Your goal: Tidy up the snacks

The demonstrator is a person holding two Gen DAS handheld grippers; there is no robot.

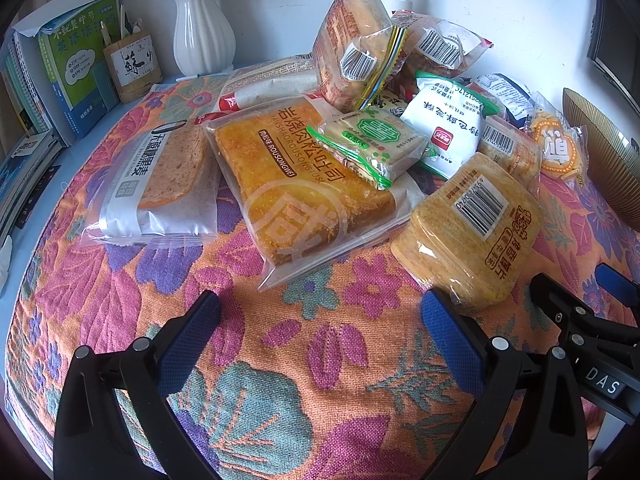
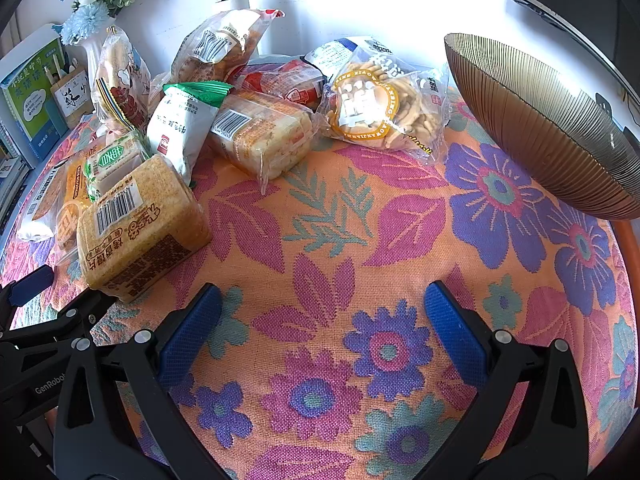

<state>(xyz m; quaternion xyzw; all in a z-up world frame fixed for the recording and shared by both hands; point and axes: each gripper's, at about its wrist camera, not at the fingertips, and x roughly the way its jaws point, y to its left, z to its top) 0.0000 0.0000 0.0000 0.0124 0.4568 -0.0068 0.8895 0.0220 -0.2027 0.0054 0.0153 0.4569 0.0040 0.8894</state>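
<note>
Sitting in a loose heap on the flowery worktop [image 2: 320, 240], snacks [image 1: 360, 128] piled ahead of both sets of fingers.
Toast-slice pack [image 1: 472, 232] lies just past the left gripper [image 1: 320, 320]; gold bowl [image 2: 540, 120] is up right of the right gripper [image 2: 322, 312]. Both spread apart, holding nothing.

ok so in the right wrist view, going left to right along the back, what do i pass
green book → white-and-green snack pouch → clear bag of golden twisted crisps → ribbed bronze bowl

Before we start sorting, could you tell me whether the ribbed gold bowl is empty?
Cannot tell: the ribbed gold bowl shows only its outer wall; its inside is hidden in both views.
</note>
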